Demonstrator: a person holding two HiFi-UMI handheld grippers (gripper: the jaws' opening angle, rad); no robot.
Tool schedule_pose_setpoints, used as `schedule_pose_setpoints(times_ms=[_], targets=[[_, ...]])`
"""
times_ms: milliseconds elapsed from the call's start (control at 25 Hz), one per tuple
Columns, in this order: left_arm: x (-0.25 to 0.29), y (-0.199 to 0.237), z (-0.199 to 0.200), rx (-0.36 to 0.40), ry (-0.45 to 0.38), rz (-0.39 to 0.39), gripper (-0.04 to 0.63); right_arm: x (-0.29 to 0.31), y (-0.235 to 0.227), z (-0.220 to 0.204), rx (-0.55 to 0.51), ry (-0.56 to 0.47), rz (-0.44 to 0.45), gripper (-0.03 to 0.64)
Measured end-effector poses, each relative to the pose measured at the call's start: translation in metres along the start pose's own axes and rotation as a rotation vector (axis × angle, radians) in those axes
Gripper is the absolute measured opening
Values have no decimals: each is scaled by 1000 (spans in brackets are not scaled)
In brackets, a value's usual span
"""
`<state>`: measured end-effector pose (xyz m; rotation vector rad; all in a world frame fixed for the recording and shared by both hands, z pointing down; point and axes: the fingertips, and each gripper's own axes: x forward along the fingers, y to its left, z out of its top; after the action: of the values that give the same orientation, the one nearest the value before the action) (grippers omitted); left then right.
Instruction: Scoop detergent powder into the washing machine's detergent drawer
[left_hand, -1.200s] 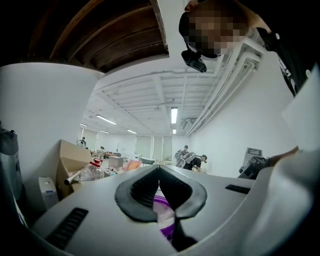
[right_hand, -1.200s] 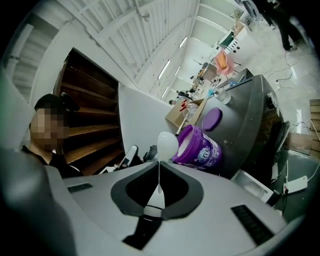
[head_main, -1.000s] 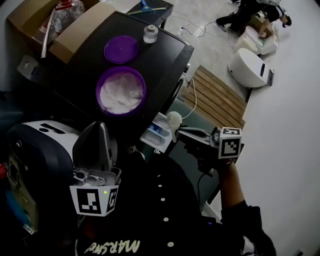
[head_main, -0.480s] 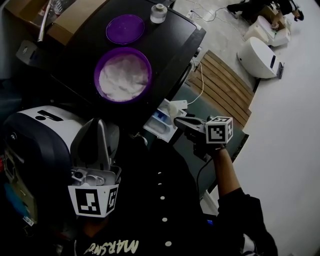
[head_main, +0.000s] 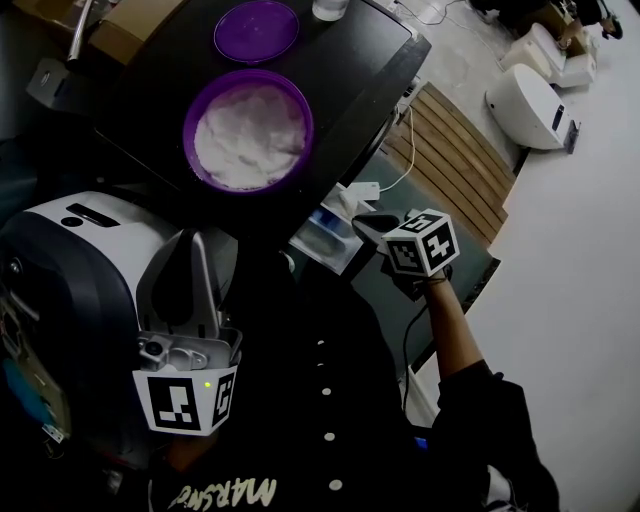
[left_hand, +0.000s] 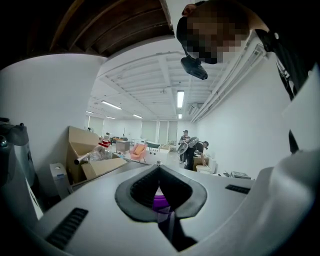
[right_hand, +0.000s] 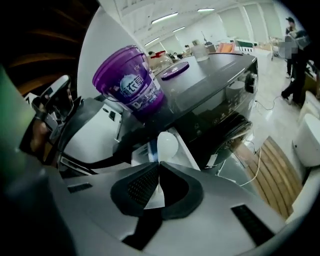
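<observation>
Head view, steeply down, shares purple tub (right_hand: 129, 84) with right gripper view.

Black washing-machine top (head_main: 362, 72) with an open purple tub (head_main: 248, 130) of white powder, purple lid (head_main: 256, 18) and small jar (head_main: 330, 8).

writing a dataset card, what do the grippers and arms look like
The left gripper and right gripper have grey shells with dark ribbed pads. Each carries a white cube with black square markers. A black cable leaves the right one; the sleeve is black.
</observation>
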<state>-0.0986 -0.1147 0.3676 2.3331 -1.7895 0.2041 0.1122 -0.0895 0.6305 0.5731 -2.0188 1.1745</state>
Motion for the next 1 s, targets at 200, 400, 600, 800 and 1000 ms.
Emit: schedule_pose_setpoints(times_ms=[200,400,600,800,1000], targets=[[2,4,-9,-11,18,10,15,9,-5,-1,-242,90,-164,34],[5,7,-14,-23,30,18,14,17,-11,-7,-554,175,-360,34],[7,8,-17,-30,40,20,15,19,-18,-12,-791,223,-563,34],[9,9,-19,-31,46,20,15,21,-17,-12,-858,219,-619,34],[10,8,-18,-32,41,17,15,21,-20,-11,-852,207,-626,34]])
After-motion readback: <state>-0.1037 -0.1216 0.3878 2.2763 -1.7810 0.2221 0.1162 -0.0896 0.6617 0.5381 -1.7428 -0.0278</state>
